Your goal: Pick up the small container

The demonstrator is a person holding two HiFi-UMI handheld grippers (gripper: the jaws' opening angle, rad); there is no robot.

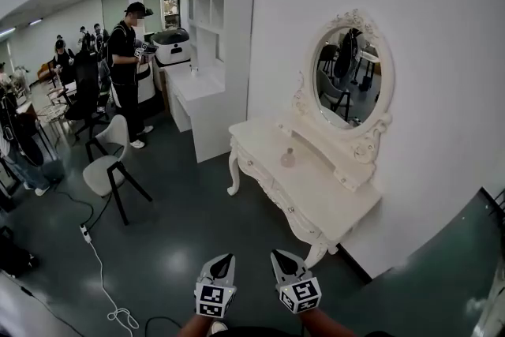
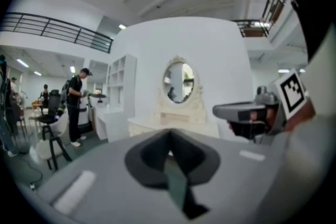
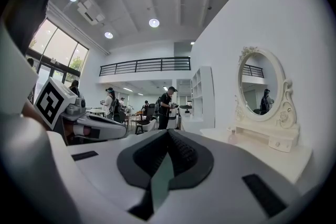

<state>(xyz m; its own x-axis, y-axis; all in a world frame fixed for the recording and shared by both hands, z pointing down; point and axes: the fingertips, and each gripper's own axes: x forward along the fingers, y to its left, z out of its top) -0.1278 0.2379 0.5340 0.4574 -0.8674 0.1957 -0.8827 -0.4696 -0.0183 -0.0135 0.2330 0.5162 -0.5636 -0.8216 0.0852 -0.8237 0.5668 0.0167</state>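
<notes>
Nothing looks done yet: the left gripper (image 1: 224,258) and right gripper (image 1: 278,256) are both closed and empty, side by side, with the small pinkish container (image 1: 288,159) well ahead of them on the white dressing table (image 1: 323,197), so the approach and the grasp are both left to do.

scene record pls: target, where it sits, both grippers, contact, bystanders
target: small container, pinkish, upright
location: on the white dressing table, in front of the oval mirror
left gripper: shut, nothing between the jaws
right gripper: shut, nothing between the jaws, beside the left one
contact: none; both grippers are over the floor, apart from the table
bystanders: person standing at far left, past a white chair
task state: container not yet picked up
</notes>
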